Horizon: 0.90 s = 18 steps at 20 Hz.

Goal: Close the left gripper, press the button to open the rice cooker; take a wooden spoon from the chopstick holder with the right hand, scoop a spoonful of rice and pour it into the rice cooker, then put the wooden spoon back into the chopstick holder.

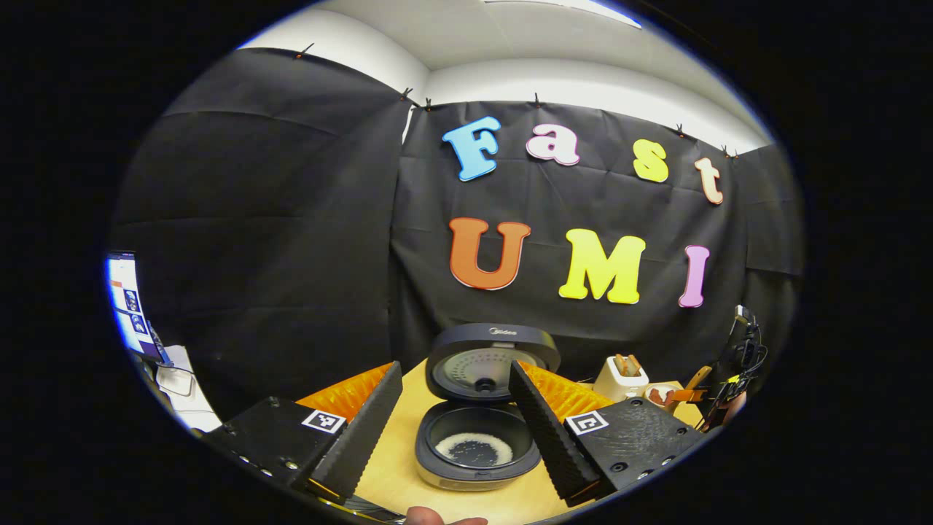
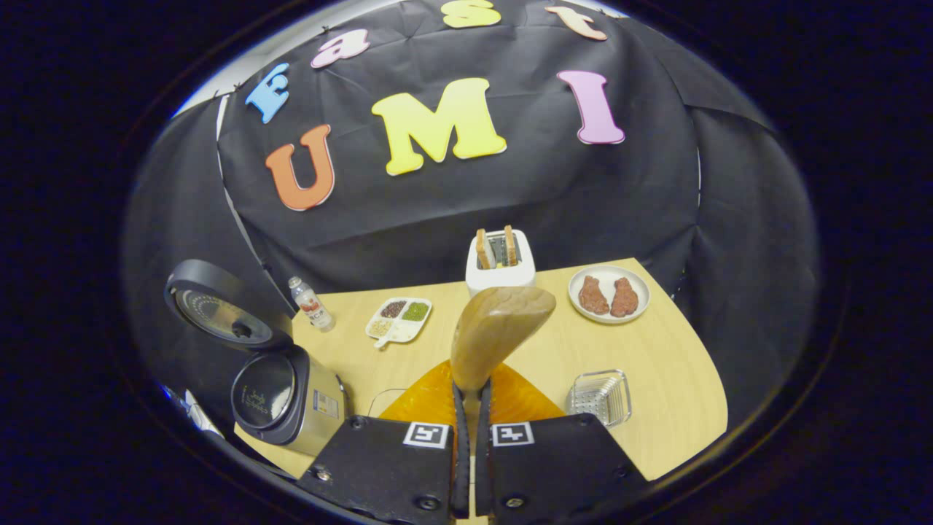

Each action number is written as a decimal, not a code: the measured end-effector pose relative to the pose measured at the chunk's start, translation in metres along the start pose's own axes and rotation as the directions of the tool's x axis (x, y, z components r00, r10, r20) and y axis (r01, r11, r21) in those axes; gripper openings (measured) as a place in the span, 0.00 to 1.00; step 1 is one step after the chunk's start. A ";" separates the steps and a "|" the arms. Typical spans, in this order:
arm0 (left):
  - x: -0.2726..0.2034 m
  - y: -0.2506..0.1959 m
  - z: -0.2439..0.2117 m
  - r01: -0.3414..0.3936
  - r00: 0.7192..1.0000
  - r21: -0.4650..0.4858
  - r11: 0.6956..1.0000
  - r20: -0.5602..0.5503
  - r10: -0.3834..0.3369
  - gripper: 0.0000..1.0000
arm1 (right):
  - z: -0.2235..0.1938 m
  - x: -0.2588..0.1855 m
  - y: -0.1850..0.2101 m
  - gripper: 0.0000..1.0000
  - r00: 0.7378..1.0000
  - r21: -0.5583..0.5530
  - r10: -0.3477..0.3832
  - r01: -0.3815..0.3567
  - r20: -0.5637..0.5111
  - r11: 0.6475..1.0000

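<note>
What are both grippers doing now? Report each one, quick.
Left gripper: open, holding nothing, above the open rice cooker.
Right gripper: closed on the wooden spoon handle.

Left gripper (image 1: 455,430), lower frame: two black blocks, each bearing a square black-and-white marker on its top face and screws along its outer edge. The fingers (image 1: 364,430) are long wedges with ribbed inner faces; orange corrugated panels rise behind them. A fingertip of the holding hand (image 1: 426,516) shows at the bottom edge.

Right gripper (image 2: 472,394), bottom centre: two black blocks, each with a square black-and-white marker near the inner top corner and round screws at the lower corners. An orange ribbed panel fans out behind the narrow, ribbed-edged fingers (image 2: 459,437).
</note>
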<state>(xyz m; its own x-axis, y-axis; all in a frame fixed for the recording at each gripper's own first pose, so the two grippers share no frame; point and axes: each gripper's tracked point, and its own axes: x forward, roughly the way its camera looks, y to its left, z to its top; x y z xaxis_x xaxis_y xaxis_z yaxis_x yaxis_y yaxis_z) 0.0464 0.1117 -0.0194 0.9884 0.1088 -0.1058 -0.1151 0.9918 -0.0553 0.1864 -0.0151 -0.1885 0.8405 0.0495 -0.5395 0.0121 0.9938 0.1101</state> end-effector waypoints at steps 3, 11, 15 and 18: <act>-0.007 0.023 -0.004 -0.048 0.999 -0.001 0.999 -0.015 0.048 0.94 | -0.025 0.023 -0.003 0.08 0.998 -0.058 -0.062 0.060 -0.023 0.996; -0.009 0.042 -0.015 -0.081 0.994 0.011 0.997 -0.068 0.082 0.95 | -0.065 0.061 -0.001 0.08 0.982 -0.393 -0.177 0.187 0.062 0.900; -0.009 0.044 -0.012 -0.091 0.994 0.000 0.996 -0.062 0.091 0.95 | -0.084 0.070 0.014 0.08 0.978 -0.486 -0.182 0.208 0.100 0.849; -0.012 0.046 -0.014 -0.097 0.993 0.011 0.995 -0.066 0.098 0.95 | -0.100 0.070 0.033 0.08 0.989 -0.423 -0.134 0.145 0.055 0.895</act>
<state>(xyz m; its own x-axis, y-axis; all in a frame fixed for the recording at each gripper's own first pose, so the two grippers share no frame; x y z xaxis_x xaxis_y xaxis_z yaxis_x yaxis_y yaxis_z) 0.0276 0.1547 -0.0343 0.9637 0.2005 -0.1765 -0.2094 0.9773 -0.0334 0.1917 0.0315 -0.3059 0.8599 -0.0896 -0.5025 -0.0967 0.9381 -0.3326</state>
